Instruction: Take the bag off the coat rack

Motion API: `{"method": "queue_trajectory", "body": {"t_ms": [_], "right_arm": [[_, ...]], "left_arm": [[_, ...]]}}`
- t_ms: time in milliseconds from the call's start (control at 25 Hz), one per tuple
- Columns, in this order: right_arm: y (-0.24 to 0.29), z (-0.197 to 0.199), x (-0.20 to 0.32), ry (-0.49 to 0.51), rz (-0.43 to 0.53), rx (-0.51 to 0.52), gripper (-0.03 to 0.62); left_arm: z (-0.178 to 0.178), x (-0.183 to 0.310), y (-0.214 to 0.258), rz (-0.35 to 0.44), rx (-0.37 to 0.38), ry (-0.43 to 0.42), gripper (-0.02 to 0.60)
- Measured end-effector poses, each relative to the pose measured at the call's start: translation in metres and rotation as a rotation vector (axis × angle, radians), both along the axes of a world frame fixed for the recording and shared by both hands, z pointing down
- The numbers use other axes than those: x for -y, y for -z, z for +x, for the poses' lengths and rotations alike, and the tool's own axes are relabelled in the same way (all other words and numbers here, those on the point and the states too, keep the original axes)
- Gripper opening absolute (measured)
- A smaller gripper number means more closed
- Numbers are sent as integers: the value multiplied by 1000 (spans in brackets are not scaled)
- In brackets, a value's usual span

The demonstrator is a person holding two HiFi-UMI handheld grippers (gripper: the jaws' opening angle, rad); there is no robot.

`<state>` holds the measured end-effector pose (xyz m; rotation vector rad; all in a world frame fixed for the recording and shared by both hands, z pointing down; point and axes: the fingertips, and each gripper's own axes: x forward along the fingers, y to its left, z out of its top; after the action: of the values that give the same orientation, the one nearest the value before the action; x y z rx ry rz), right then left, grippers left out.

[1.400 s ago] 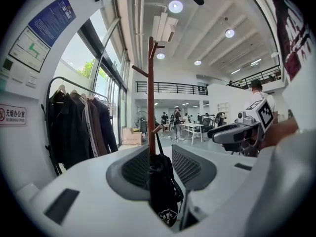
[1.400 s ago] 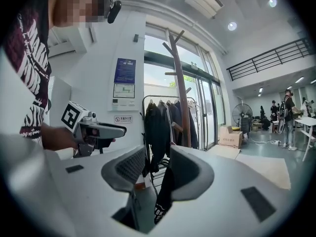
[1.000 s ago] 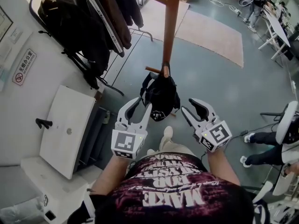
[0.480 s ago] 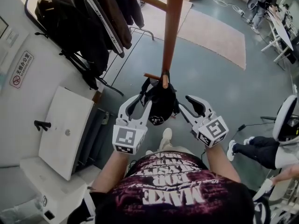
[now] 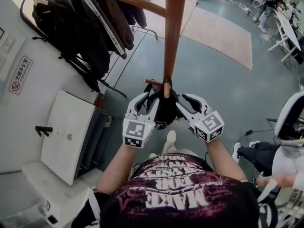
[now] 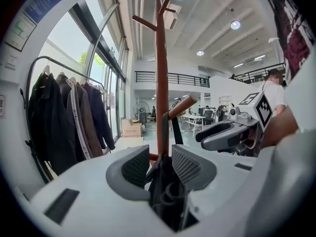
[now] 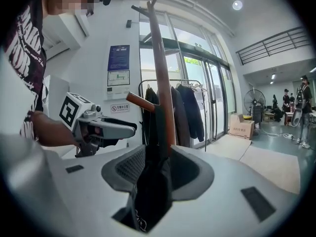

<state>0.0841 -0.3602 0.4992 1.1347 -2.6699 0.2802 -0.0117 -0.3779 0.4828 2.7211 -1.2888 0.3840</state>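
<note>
Grey floor. Left gripper, right gripper: both unclenched, flanking our black fabric bag. Its strap may snag the brown wooden peg.

My head camera looks steeply down over the left tongs and right tongs, with the coat rack pole standing up close to the lens. Each tongs camera sits low behind its jaws, looking level: left into the hall, right toward the window wall, I think. All three share the pole and bag
</note>
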Motion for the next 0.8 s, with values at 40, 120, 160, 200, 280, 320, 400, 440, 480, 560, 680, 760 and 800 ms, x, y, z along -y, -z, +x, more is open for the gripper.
{"method": "queue_trajectory", "body": {"t_ms": [40, 120, 160, 200, 280, 320, 400, 440, 480, 560, 680, 760, 800], "right_arm": [[-4, -2, 3, 6, -7, -5, 164], [-12, -7, 8, 20, -18, -15, 163], [-15, -10, 11, 26, -21, -19, 163], [-19, -13, 13, 32, -23, -22, 161], [-25, -18, 19, 40, -26, -29, 158], [-29, -20, 21, 43, -28, -33, 156], [-35, -24, 25, 45, -34, -41, 155], [-37, -26, 27, 45, -36, -42, 152], [-39, -27, 29, 43, -39, -42, 149], [-42, -29, 34, 31, -43, -40, 137], [-42, -29, 40, 10, -42, -38, 97], [-42, -29, 40, 0, -44, -41, 87], [-42, -28, 40, -7, -43, -48, 80]], "left_arm": [[3, 4, -4, -8, 3, -3, 143], [8, 11, -10, -19, 5, -11, 143], [11, 15, -12, -22, 6, -16, 143], [14, 18, -14, -24, 7, -22, 143], [21, 23, -20, -26, 13, -37, 143], [24, 25, -24, -29, 19, -41, 143], [30, 29, -32, -36, 31, -46, 141], [33, 30, -34, -39, 34, -47, 141], [35, 31, -36, -37, 34, -48, 141], [37, 34, -35, -19, 43, -37, 113], [33, 39, -33, 10, 57, 10, 42], [32, 40, -33, 9, 55, 28, 16], [33, 40, -34, 6, 56, 29, 14]]}}
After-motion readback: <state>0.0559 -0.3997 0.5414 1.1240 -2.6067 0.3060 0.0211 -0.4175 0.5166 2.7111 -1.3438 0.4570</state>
